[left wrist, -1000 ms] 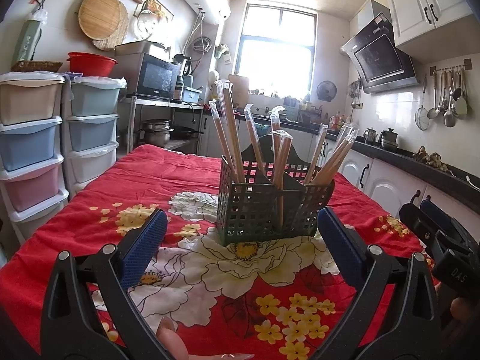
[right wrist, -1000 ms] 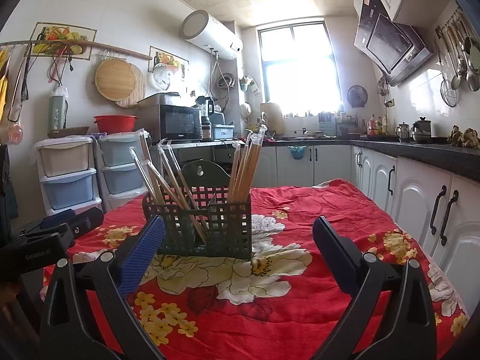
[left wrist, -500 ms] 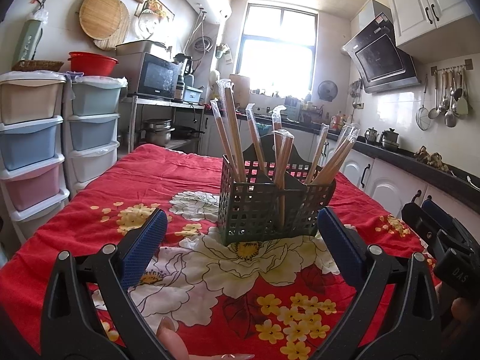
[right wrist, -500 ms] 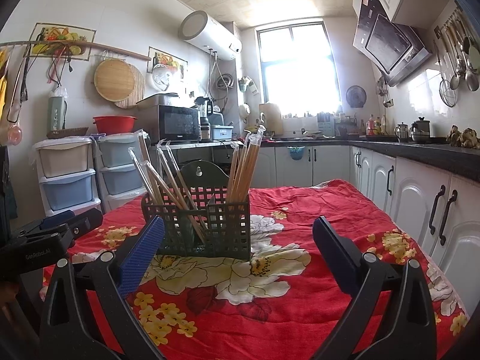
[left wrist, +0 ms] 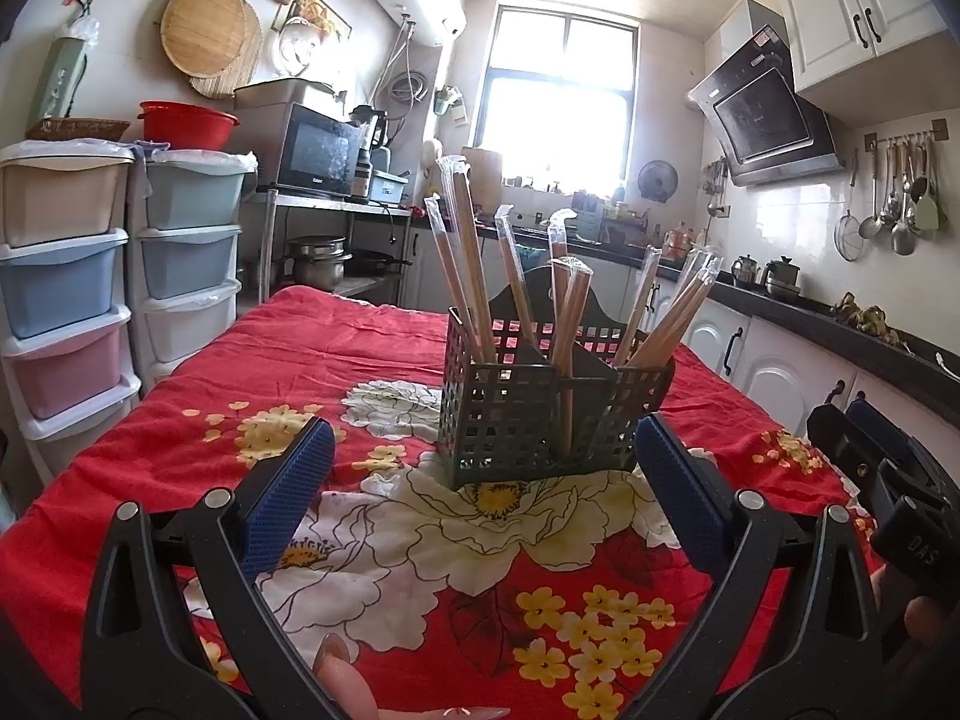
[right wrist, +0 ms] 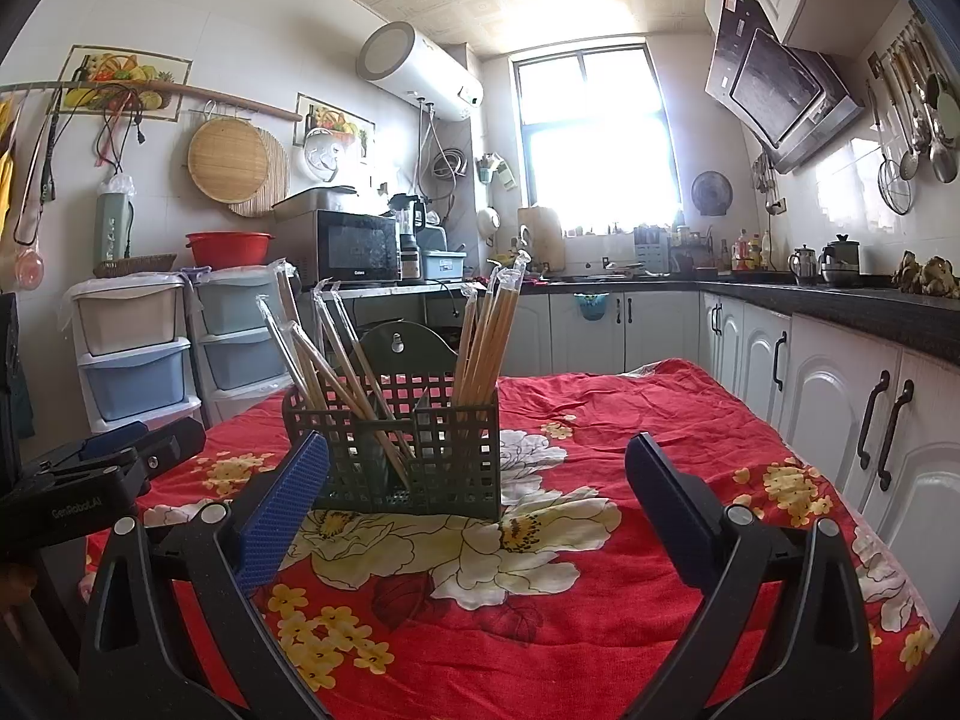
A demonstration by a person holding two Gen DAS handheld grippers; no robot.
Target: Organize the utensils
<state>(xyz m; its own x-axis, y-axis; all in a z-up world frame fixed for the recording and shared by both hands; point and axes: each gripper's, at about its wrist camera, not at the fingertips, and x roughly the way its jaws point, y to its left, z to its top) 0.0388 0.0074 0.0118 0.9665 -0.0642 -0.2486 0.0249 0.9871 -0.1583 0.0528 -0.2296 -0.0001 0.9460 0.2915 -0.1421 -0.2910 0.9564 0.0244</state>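
Observation:
A dark green lattice utensil basket (left wrist: 540, 414) stands on the red flowered tablecloth (left wrist: 336, 354); it also shows in the right wrist view (right wrist: 414, 450). Several pairs of plastic-wrapped wooden chopsticks (left wrist: 474, 264) stand upright and leaning in its compartments, also seen in the right wrist view (right wrist: 486, 342). My left gripper (left wrist: 483, 492) is open and empty, just short of the basket. My right gripper (right wrist: 474, 498) is open and empty, the basket ahead to its left. The right gripper shows at the left wrist view's right edge (left wrist: 882, 480), the left gripper at the right wrist view's left edge (right wrist: 102, 468).
Stacked plastic drawer units (left wrist: 66, 276) stand left of the table. White cabinets under a dark counter (right wrist: 840, 372) run along the right. A microwave (left wrist: 312, 150) sits on a steel rack behind the table. Ladles hang on the right wall (left wrist: 900, 204).
Both views have shifted slightly; the basket sits a little lower and farther right in the left wrist view. Both grippers stay open and empty.

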